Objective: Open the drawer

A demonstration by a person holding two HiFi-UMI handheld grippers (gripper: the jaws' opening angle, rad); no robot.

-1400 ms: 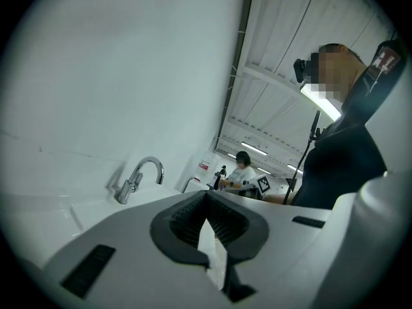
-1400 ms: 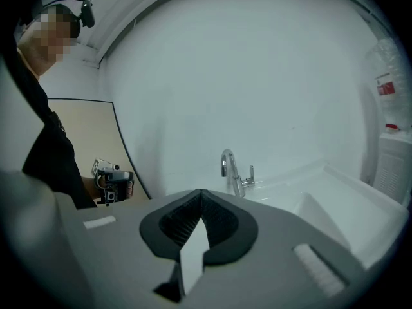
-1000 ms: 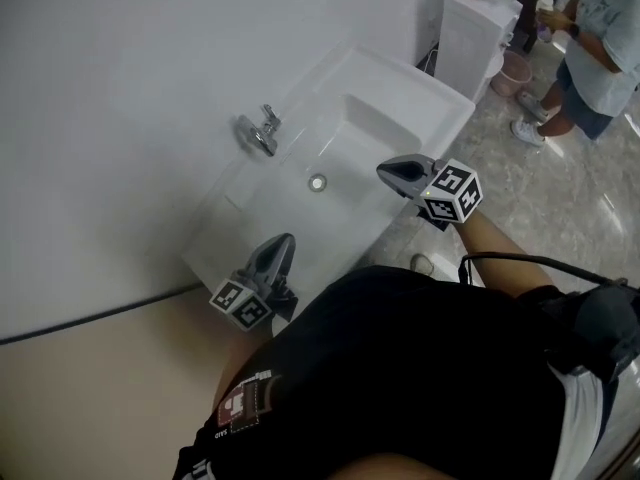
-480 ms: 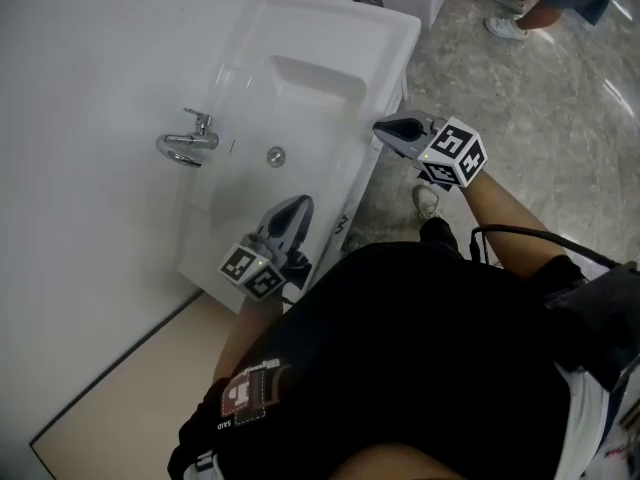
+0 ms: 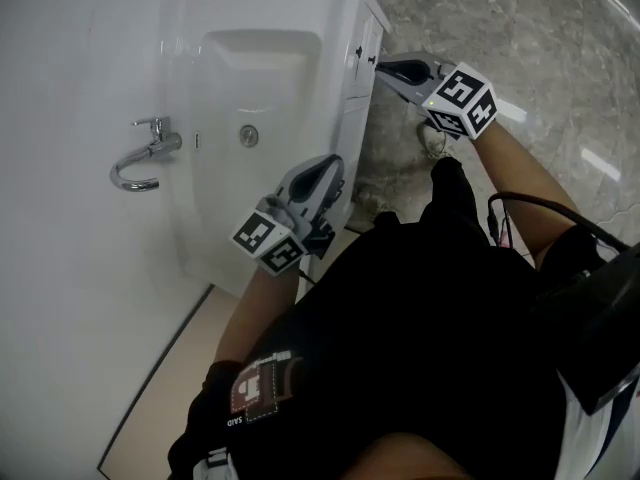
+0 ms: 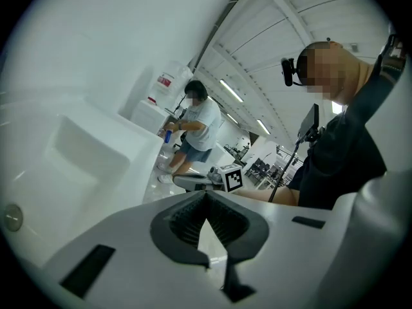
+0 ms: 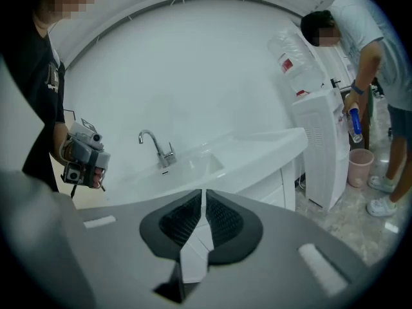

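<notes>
the step in hand is judged to be the approach to the handle, with nothing pulled yet. the drawer [image 5: 350,93] is taken to be one of the white front panels of the vanity [image 5: 195,28], below the front edge of the basin [image 5: 262,73], seen at the top of the head view. small dark knobs [image 5: 358,52] are seen on that front; which panel each belongs to cannot be told. the front looks flush, so the drawer is judged shut.

for the step to be done well, the jaws would have to be parted before the knob is reached, set on either side of it and closed firmly. the pull should then be made straight out from the front, level with the drawer's travel and not downward. room should be left between the front and the person's body, which stands near it.

the right gripper [image 5: 381,65] is held just beside the upper front edge of the vanity, near the knobs; contact cannot be confirmed. its jaws are pressed together with nothing between them. the left gripper [image 5: 334,164] is held over the basin's front edge, toward the near corner. its jaws also meet at the tips, and nothing is carried.
</notes>
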